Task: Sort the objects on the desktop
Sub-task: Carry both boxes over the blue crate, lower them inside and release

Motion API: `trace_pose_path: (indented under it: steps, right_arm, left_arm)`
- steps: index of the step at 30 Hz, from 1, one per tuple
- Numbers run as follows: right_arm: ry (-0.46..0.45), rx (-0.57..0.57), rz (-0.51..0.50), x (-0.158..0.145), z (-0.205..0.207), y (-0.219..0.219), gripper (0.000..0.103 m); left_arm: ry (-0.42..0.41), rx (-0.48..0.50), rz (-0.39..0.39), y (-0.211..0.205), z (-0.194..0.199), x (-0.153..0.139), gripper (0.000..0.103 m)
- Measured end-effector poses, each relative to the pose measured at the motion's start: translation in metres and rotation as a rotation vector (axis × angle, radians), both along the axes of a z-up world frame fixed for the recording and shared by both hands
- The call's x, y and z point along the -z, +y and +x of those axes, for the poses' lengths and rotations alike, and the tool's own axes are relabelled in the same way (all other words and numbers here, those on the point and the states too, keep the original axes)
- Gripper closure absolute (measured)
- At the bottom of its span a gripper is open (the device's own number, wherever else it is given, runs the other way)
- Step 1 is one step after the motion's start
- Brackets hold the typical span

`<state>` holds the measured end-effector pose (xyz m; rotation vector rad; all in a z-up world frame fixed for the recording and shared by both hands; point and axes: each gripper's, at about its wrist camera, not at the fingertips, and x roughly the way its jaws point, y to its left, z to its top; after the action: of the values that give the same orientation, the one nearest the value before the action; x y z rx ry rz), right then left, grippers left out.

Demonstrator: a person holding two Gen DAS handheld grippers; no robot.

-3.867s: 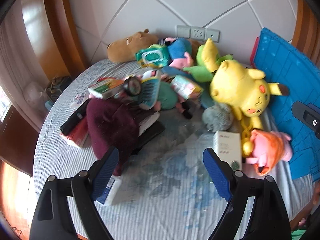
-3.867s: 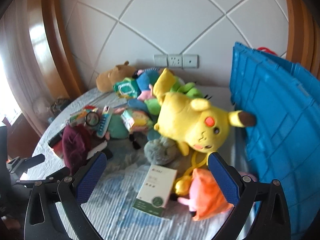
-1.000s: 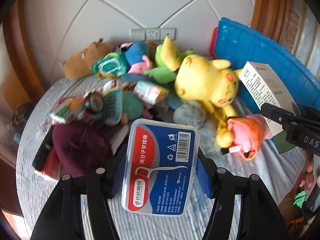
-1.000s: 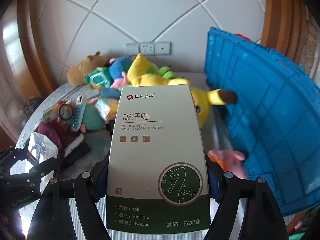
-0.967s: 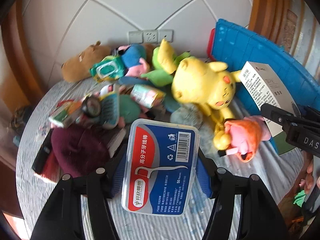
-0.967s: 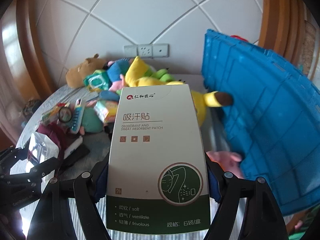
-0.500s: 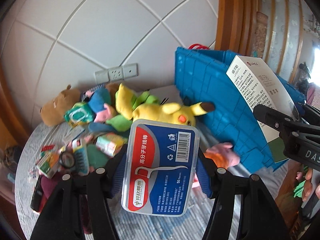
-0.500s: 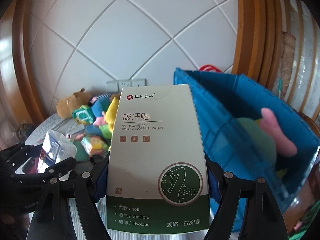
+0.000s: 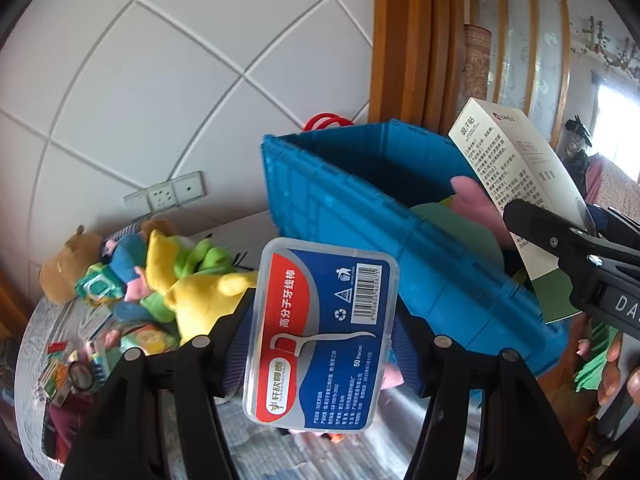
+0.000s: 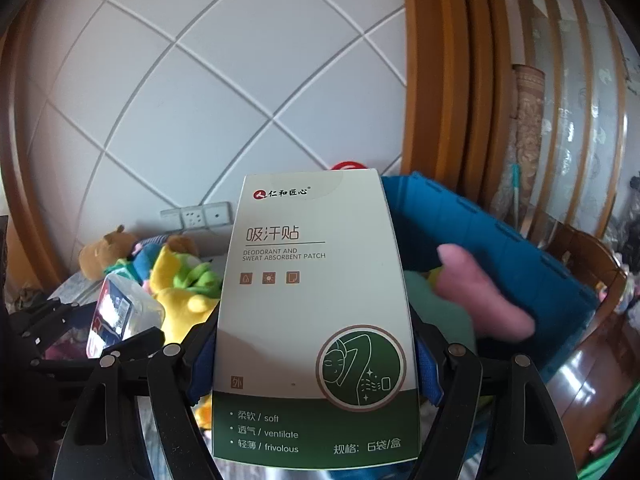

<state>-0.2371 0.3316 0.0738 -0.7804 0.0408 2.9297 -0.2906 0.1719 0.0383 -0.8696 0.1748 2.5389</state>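
Left gripper [image 9: 320, 344]: blue pads pinching clear plastic dental-floss-pick case with red-and-blue label [image 9: 322, 332], held upright in air before near wall of blue plastic crate [image 9: 360, 216]. Right gripper [image 10: 314, 364]: pads clamped on white-and-green cardboard deodorant patch box [image 10: 316, 312], raised beside crate opening. Inside crate: pink-and-green plush toy [image 10: 480, 300]. Yellow plush toy [image 9: 200, 296] among clutter on grey-clothed round table [image 9: 36, 320].
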Motion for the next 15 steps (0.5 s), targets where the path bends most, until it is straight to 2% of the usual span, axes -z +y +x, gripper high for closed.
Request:
trace_pose_path:
  steps: [7,12,15]
  right_arm:
    - [0.012,0.052,-0.033,-0.002,-0.002,0.089,0.026]
    - [0.008,0.091,-0.049,0.004,-0.009,0.145,0.026]
    - [-0.012,0.108,-0.069,0.013,-0.015,0.172,0.026]
  left_arm:
    - [0.019,0.018,-0.002,0.085,-0.011,-0.018,0.042]
    - [-0.021,0.051,-0.001,0.144,-0.026,-0.022,0.042]
    - [-0.039,0.059,-0.026,0.176,-0.036,-0.02,0.042]
